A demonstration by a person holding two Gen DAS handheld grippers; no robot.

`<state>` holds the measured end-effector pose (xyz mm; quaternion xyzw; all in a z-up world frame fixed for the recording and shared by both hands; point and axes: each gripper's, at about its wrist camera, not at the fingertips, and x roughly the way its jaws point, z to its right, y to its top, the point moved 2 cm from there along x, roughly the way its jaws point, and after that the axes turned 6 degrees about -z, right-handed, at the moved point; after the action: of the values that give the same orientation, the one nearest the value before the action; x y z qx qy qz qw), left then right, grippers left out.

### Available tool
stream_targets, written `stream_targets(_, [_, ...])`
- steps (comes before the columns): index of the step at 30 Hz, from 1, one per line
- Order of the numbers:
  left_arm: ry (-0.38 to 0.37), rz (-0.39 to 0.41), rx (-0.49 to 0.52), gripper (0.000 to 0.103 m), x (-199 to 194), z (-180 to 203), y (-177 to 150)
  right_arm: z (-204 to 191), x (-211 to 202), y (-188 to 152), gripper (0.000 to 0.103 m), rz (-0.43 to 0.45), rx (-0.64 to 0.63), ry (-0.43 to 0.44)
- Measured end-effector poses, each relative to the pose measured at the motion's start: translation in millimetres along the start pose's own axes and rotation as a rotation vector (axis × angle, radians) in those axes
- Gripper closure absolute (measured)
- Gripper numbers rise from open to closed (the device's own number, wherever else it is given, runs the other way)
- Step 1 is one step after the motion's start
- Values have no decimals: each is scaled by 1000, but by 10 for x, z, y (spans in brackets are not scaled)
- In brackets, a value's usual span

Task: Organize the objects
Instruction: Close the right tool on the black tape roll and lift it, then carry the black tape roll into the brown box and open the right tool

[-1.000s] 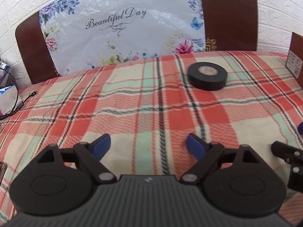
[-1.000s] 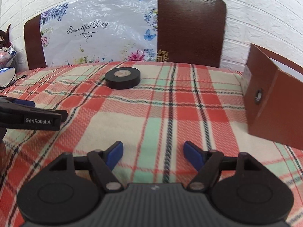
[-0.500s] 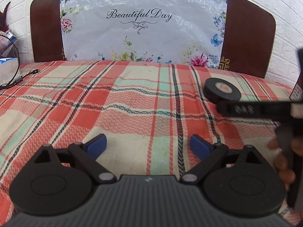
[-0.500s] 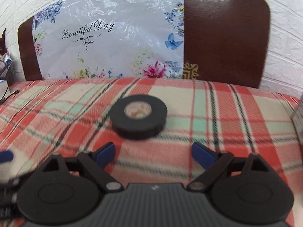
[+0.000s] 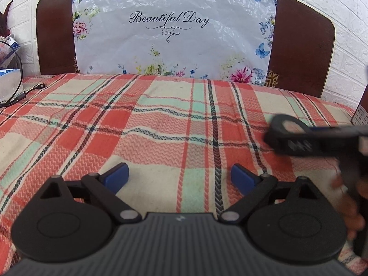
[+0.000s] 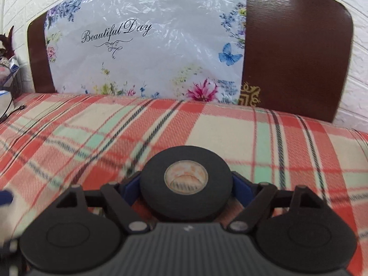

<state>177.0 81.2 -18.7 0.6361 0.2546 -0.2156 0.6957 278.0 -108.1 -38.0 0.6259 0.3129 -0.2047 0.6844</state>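
Tape (image 6: 185, 181), the black roll with a pale core, now sits flat between the blue fingers of your right gripper (image 6: 185, 187), low in the middle of the right wrist view; half a second ago it lay ahead of the fingers on the plaid bed cover (image 6: 230, 133), clear of them. Your jaws are closing around the roll, and the pads sit at its two sides; whether they press on it yet, the view does not settle.

Your left gripper (image 5: 179, 176) has its fingers spread wide over bare plaid, nothing between them, much as before.

From the left wrist view, the roll shows only as a blurred dark rim at the right edge, mostly hidden behind the blurred black body of your right gripper, with your hand (image 5: 352, 207) below it. The right wrist view shows the roll whole.

At far left lie a black cable (image 5: 25, 93) and a blue-and-white packet (image 5: 9, 82). Behind the bed stands a brown headboard (image 6: 299, 53) draped with a floral plastic sheet (image 6: 147, 46) reading "Beautiful Day". A brown box edge (image 5: 363, 112) peeks in at far right.
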Motion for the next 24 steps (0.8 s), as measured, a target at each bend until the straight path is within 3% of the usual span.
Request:
stream_targets(4, [3, -5, 11, 5, 4, 14, 3, 237, -431, -387, 22, -23, -7, -9])
stream_targets(7, [7, -11, 26, 4, 0, 34, 3, 496, -810, -727, 22, -38, 6, -63])
stream_targets(14, [22, -54, 77, 6, -111, 226, -40, 1264, -1778, -1613, 22, -61, 205, -243])
stream_targets(17, [-128, -95, 123, 7, -339, 635, -167, 1398, -2066, -1858, 22, -49, 262, -286])
stream_targets(21, [-429, -185, 263, 11, -743, 1466, -322, 1318, -2225, -2000, 17, -32, 235, -292])
stream_targets(24, [-558, -242, 336, 11, -960, 1983, -396, 1258, -2263, -2063, 15, -13, 182, -295])
